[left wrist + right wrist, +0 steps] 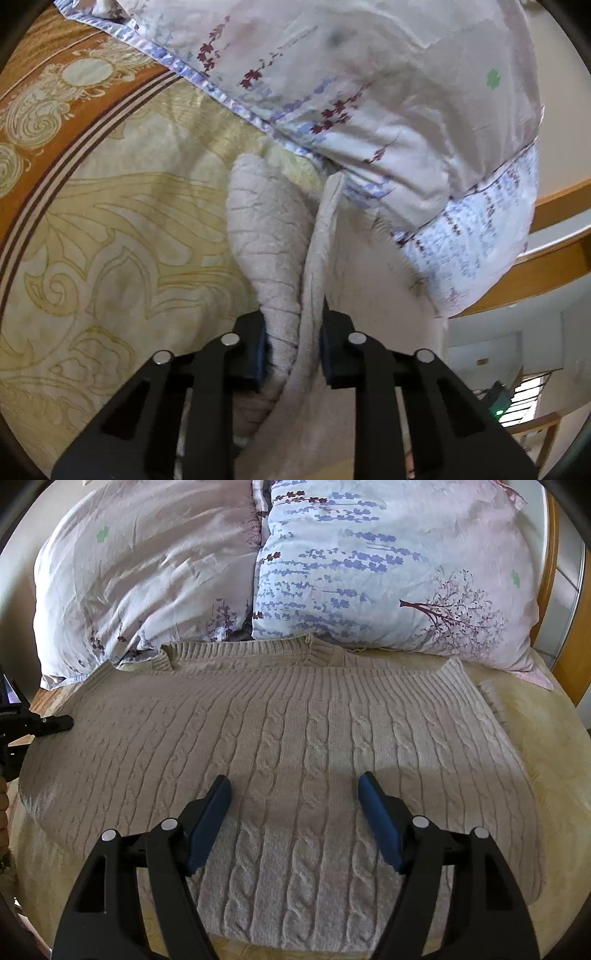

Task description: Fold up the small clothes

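A beige cable-knit sweater [295,746] lies spread flat on the bed, its ribbed neckline toward the pillows. My right gripper [294,812] is open and empty, hovering just above the sweater's near middle. My left gripper [293,350] is shut on a bunched edge of the same sweater [266,229], which rises in a fold between its blue pads. The left gripper also shows at the far left of the right wrist view [40,723], at the sweater's left edge.
Two floral pillows [369,572] lean against the headboard right behind the sweater; one fills the top of the left wrist view [369,92]. The bed cover is cream and orange with scroll patterns [110,221]. A wooden bed frame [554,258] runs along the right.
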A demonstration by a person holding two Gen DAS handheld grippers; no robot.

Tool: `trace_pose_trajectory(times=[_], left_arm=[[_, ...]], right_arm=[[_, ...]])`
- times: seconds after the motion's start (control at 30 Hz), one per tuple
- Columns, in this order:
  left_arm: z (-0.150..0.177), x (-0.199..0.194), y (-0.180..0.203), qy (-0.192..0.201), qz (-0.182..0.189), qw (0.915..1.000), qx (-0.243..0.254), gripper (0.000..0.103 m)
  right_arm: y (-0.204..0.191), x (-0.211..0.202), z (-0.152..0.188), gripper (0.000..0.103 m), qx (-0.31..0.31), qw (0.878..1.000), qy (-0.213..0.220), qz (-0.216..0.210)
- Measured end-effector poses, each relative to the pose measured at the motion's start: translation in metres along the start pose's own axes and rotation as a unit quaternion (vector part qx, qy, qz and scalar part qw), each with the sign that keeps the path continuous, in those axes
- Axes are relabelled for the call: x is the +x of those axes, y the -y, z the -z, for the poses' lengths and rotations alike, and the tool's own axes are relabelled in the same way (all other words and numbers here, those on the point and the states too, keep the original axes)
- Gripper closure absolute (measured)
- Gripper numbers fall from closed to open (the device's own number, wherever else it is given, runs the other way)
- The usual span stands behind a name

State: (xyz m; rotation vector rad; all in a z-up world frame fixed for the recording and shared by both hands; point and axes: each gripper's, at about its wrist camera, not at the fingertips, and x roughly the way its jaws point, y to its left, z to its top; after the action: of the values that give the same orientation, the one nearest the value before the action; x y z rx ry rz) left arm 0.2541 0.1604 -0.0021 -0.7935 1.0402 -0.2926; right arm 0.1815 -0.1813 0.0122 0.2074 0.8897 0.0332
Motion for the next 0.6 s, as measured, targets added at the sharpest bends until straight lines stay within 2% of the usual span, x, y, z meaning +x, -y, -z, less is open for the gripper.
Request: trace_pose_trajectory(times=[0.37, 0.6], left_arm=[[0.010, -0.018, 0.073, 0.025, 0.097, 0.9939, 0.045, 0.087], [0.025, 0.005, 0.135, 0.005, 0.158, 0.9848, 0.072, 0.088]], right_arm=[[0.035, -0.017, 0.005, 0.030, 0.054, 0.998, 0.019, -0.036], [0.074, -0.030, 0.007, 0.030, 0.089, 0.994, 0.041, -0.040]])
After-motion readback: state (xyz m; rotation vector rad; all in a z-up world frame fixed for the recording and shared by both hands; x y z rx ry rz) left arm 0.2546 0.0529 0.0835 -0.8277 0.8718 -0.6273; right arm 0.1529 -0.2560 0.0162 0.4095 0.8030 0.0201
